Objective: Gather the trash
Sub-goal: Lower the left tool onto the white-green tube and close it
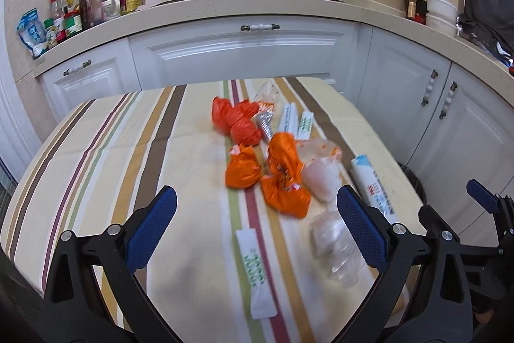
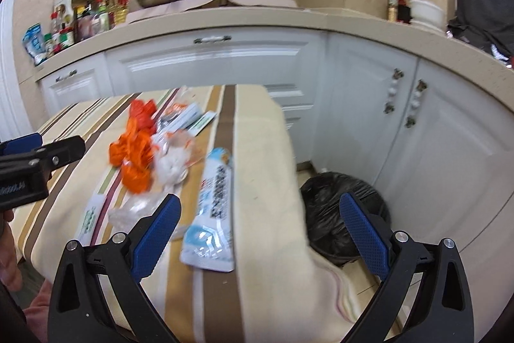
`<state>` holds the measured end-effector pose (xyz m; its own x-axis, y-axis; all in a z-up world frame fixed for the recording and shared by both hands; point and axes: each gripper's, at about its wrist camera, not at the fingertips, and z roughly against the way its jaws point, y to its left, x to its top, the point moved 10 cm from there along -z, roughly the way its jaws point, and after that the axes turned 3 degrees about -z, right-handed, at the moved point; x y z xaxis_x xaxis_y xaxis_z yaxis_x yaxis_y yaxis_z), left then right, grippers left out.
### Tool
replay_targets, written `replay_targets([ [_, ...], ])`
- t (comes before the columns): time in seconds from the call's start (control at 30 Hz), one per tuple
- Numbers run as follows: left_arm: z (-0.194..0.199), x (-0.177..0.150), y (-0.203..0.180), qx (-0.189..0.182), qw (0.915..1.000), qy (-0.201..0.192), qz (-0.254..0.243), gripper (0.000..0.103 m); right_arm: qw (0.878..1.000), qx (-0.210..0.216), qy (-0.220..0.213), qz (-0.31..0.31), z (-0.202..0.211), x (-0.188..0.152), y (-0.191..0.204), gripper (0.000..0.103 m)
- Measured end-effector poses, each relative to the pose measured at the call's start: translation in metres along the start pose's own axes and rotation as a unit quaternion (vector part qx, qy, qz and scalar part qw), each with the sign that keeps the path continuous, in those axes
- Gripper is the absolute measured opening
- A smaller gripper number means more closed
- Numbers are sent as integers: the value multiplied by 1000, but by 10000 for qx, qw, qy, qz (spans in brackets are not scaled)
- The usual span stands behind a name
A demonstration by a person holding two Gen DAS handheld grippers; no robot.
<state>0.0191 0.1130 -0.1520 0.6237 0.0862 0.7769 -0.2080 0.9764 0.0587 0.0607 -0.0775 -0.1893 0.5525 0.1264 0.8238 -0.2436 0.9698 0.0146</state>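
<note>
Hovering wide-jawed and empty: left gripper point(image 1: 257, 224) nearing paper chopstick sleeve point(image 1: 255, 272), right gripper point(image 2: 260, 230) nearing white-blue packet point(image 2: 212, 208). Probably choosing first pickup, then carrying right to bag-lined bin point(image 2: 340, 204).

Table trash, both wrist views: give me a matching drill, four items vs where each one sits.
Items:
1. black bin bag
2. clear plastic bottle
3. white-and-blue pouch
4. paper chopstick sleeve

Places:
A. on the tablecloth, along the brown stripe near the right edge
B. on the floor, between table and cabinets
C. near side of the table, on the red and green stripes
D. lying by the left gripper's right finger

Pairs: 1-B, 2-D, 3-A, 4-C
</note>
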Motion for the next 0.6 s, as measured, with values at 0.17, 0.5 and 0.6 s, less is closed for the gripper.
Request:
replay_targets([
  [0.17, -2, -20, 6, 60, 9998, 181, -46, 96, 9997, 207, 159, 41, -11, -10, 17, 79],
  [0.5, -17, -50, 12, 7, 9978, 653, 119, 86, 9986, 369, 368, -11, -22, -19, 25, 65],
  [0.6, -26, -60, 14, -40, 9956, 912, 205, 77, 9985, 366, 400, -30, -24, -20, 24, 65],
])
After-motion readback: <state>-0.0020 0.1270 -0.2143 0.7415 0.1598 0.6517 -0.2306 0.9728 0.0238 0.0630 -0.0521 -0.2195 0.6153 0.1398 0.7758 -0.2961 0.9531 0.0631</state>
